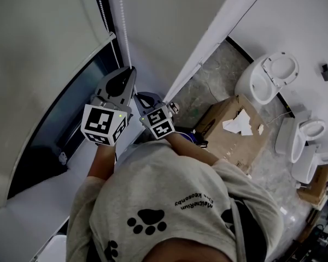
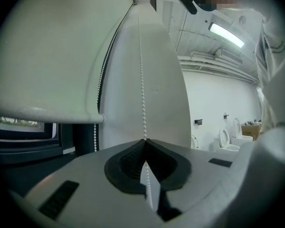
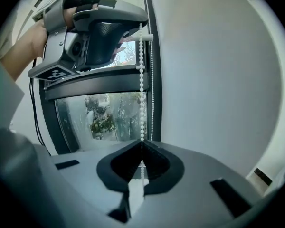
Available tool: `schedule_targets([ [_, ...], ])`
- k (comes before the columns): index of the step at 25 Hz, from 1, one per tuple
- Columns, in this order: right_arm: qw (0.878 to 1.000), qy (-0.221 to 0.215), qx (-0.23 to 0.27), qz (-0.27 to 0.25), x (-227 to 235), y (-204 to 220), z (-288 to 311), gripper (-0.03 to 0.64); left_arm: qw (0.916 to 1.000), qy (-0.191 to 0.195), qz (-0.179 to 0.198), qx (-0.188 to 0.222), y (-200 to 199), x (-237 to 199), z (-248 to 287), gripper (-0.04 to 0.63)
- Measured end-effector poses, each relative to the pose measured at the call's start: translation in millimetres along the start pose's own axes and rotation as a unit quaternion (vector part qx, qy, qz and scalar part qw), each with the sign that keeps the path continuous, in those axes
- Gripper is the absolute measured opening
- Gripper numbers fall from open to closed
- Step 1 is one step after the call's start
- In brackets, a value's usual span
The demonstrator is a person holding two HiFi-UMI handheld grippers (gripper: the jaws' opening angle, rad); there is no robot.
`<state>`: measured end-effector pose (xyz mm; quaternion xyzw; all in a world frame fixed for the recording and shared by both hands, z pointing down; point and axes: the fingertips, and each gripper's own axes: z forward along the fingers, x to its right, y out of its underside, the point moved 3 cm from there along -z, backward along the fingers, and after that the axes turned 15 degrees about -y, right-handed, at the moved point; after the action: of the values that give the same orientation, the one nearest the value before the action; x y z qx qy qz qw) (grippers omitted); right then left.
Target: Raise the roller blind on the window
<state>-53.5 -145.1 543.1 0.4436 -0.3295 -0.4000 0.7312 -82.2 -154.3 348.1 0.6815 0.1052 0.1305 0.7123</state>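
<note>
**A:** Step in hand? Nearest first.

**B:** Mid-haul on the cord, by judgement. Nearest: right claw (image 3: 141, 144), clamped shut on the bead chain (image 3: 141, 80). Higher on the same strand, toward 12 o'clock: left claw (image 2: 144, 140), likewise pinched tight on the beads and pointing level.

**A:** Farther out?

**B:** Roller blind (image 2: 47, 56) at 10 o'clock of the left claw, with its bottom rail partway down the window (image 3: 104, 113). Bare glass below the rail, so not yet fully raised.

**A:** Next move?

**B:** Probably: loosen the lower grip, keep the upper one locked, and draw straight down toward 6 o'clock. Then re-grip higher, hand over hand. Avoid sideways drag, for fear of beads slipping from the pads. Cannot tell here whether this strand lifts or lowers. Watch the rail on the first pull.
</note>
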Motion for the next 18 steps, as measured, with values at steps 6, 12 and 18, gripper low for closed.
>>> schedule_targets([
  [6,1.000,-0.003,-0.029,0.002,1.3,12.4,4.2,0.011,0.9996,0.007,-0.027,-0.006,16.0,-1.4,3.5,0.008],
  [12,0.999,-0.008,-0.032,-0.001,2.6,13.8,2.4,0.031,0.9991,0.003,-0.038,-0.015,34.3,-5.1,3.6,0.008],
  [18,1.000,-0.005,0.001,-0.012,1.8,-18.1,-16.1,0.087,0.9971,0.001,-0.050,-0.058,76.6,-6.0,4.7,0.008],
])
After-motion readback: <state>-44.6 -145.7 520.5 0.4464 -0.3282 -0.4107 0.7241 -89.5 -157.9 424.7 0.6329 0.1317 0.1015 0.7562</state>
